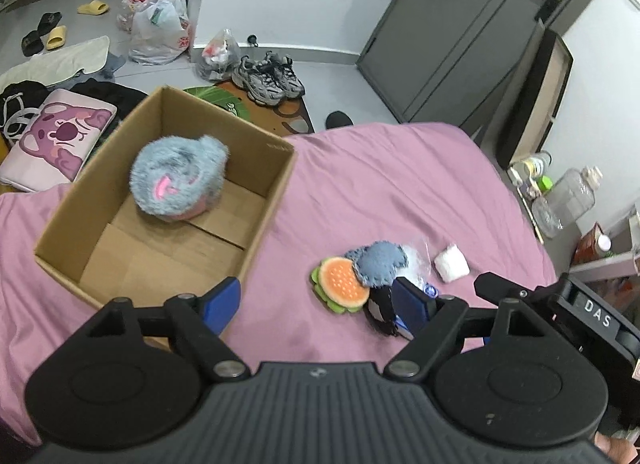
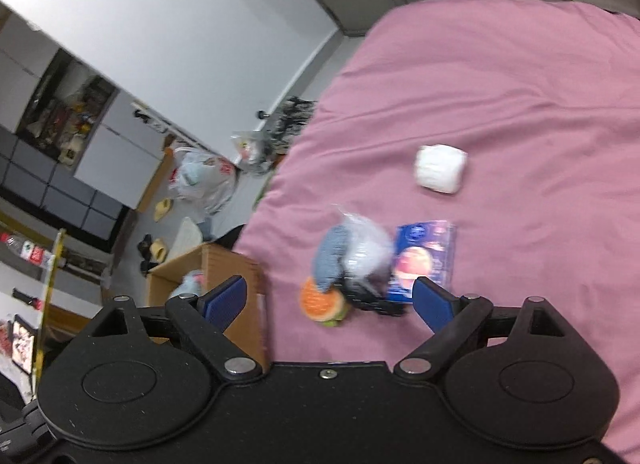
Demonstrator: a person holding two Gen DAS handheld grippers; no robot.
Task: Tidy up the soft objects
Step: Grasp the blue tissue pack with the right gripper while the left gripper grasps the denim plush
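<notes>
A fluffy grey-blue plush (image 1: 180,178) with a pink patch lies inside the open cardboard box (image 1: 260,208) on the pink bed. A burger plush (image 1: 340,284), a blue felt toy (image 1: 380,266), a black item (image 1: 380,312) and a white soft roll (image 1: 451,264) lie on the sheet right of the box. My left gripper (image 1: 320,304) is open and empty above the box's near corner. My right gripper (image 2: 332,296) is open and empty, hovering over the burger plush (image 2: 322,304), blue toy (image 2: 332,256), a clear bag (image 2: 366,248) and a blue packet (image 2: 424,256); the white roll (image 2: 440,168) lies farther off.
The pink bed sheet (image 1: 400,184) spreads to the right. On the floor beyond are sneakers (image 1: 268,78), plastic bags (image 1: 160,28), slippers and a pink cushion (image 1: 60,136). A grey door (image 1: 460,32) and a cluttered side shelf (image 1: 560,196) stand at right. The right gripper's body (image 1: 580,316) shows at the right.
</notes>
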